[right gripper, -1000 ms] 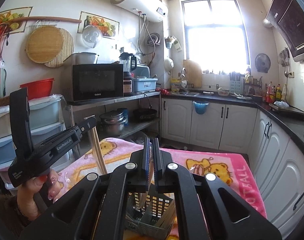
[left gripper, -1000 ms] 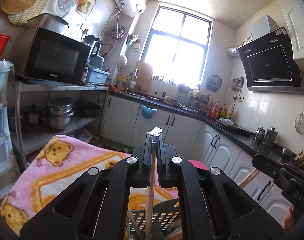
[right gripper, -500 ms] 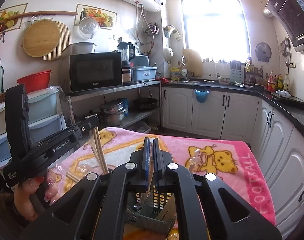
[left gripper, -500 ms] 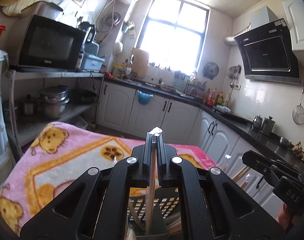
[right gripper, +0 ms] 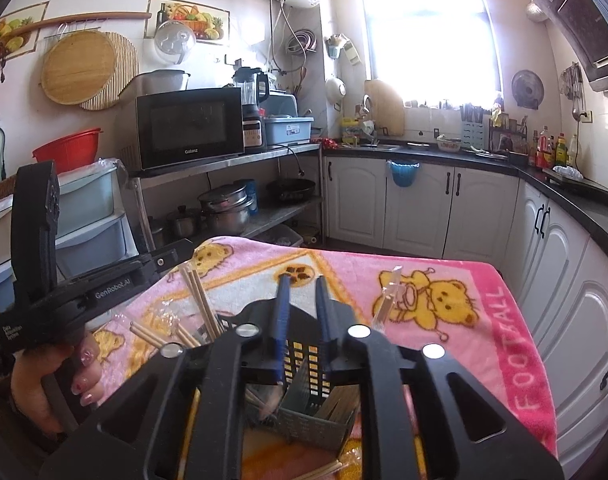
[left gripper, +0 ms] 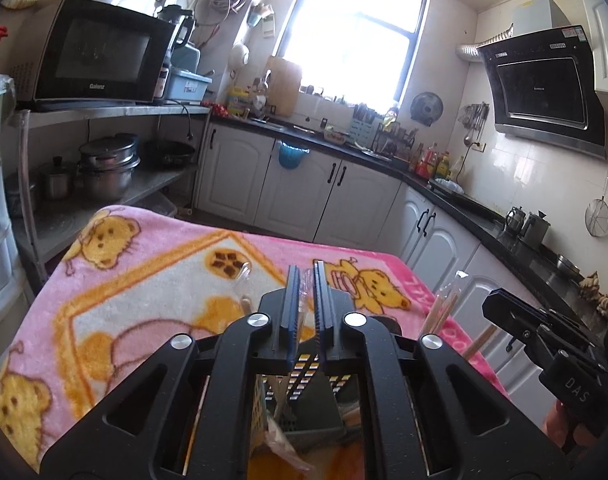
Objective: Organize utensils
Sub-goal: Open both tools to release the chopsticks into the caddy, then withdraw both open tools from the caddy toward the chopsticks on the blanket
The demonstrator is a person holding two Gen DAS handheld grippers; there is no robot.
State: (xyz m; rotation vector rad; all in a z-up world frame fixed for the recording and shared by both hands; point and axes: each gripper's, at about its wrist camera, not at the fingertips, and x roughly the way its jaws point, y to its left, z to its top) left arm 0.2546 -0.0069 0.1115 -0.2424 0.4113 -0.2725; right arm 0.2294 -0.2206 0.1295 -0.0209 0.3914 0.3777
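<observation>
**Chopsticks released over the utensil basket**

We are in a sunlit kitchen, white cabinets and a black counter running under a bright window. On the left, a microwave point(right gripper: 190, 128) sits on a steel shelf with pots below. In front of us a desk is covered by a pink blanket point(right gripper: 443, 280) printed with cartoon bears.

At the left, our left hand-held gripper point(left gripper: 305, 280) points slightly down over the blanket. Its jaws are opening and stand only a narrow gap apart, and a thin plastic-wrapped stick shows in that gap; we cannot tell whether the pads still touch it. Seen from the right camera, wooden chopsticks point(right gripper: 198, 300) rise just beside this gripper's tip, and a few loose ones lie on the blanket nearby.

In the middle, below both grippers, stands the grey slotted utensil basket point(right gripper: 304, 412), already holding chopsticks upright or leaning.

At the right, our right hand-held gripper point(right gripper: 302, 280) is also opening, its jaws a little wider, with nothing visibly between them. A wrapped pair point(right gripper: 387, 300) stands just to its right.

To finish this step well, we judge it best to open fully while directly above the basket, so each stick drops inside, then lift straight up without brushing the leaning sticks.
</observation>
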